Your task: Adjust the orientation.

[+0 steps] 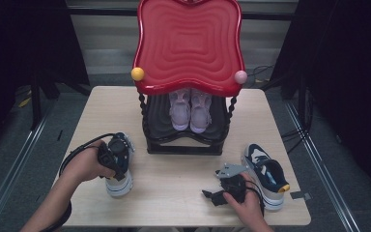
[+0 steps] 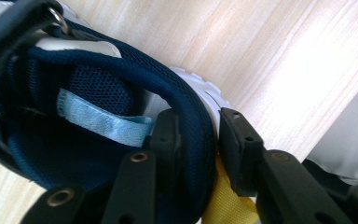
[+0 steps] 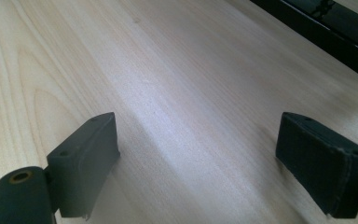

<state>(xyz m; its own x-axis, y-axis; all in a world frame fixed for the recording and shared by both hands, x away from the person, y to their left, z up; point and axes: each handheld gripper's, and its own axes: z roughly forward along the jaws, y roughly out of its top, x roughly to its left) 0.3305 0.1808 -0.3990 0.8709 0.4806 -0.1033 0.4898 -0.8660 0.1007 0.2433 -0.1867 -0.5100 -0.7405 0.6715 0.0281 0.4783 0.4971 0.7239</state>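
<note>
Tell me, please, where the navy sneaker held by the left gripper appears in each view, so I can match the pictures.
High view: the navy sneaker stands lower left on the table, with the left gripper at its collar.
Left gripper view: its padded heel collar sits pinched between the jaws, one inside, one outside.
Right gripper view: the sneaker is absent.
Shared landmark: the pale wood tabletop.

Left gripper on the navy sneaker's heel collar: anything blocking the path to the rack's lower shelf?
Partly. The pink sneakers already fill the middle of the lower shelf. Bare table lies between the navy sneaker in the left gripper and the rack.
</note>
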